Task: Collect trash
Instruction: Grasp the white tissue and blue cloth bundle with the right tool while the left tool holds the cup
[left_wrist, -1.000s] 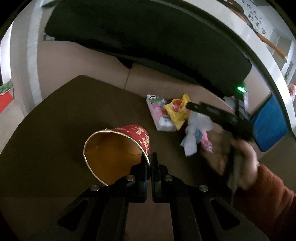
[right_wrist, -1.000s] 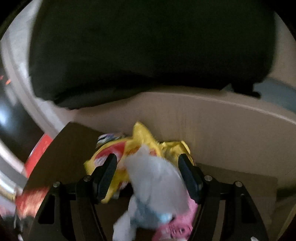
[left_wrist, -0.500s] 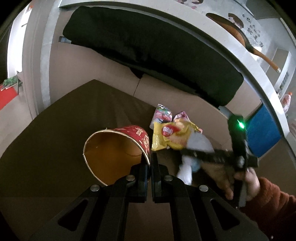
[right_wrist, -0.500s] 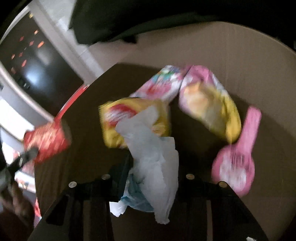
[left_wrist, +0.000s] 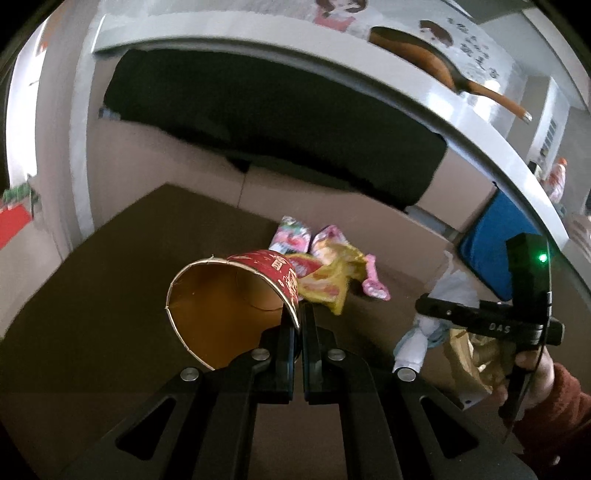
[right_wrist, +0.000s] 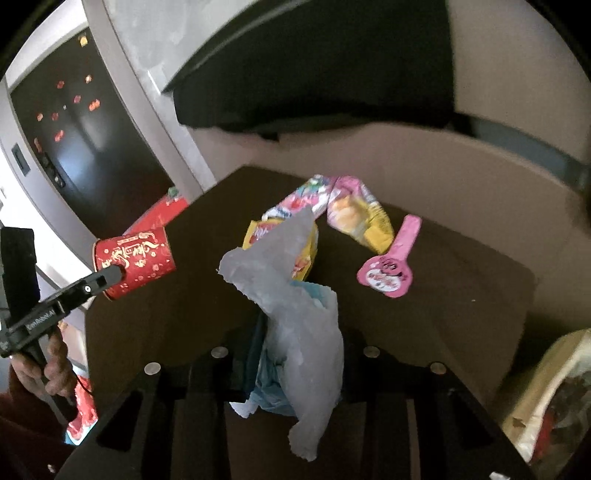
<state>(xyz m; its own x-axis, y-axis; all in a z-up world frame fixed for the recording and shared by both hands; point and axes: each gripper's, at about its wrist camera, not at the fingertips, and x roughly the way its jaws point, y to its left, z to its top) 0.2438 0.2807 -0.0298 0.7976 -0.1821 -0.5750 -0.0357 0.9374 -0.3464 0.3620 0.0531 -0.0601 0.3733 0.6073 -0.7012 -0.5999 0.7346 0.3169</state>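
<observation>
Dark brown surface (right_wrist: 461, 295) carries the remaining trash. Red paper cup (left_wrist: 236, 295) is off the surface, pinched at its rim wall by the left tongs (left_wrist: 299, 325), jaws narrow. Light and thin-walled, likely crushes if squeezed harder; a rim grip is adequate.

Crumpled white tissue (right_wrist: 295, 317) is off the surface too, clamped in the right tongs (right_wrist: 291, 373). Soft, near weightless, can tear or slip; grab the bunched middle.

On the surface: yellow wrapper (right_wrist: 306, 251), pink-yellow packet (right_wrist: 354, 210), pink lollipop wrapper (right_wrist: 388, 273). Flat, slick film; probably best pinched at a raised edge.
</observation>
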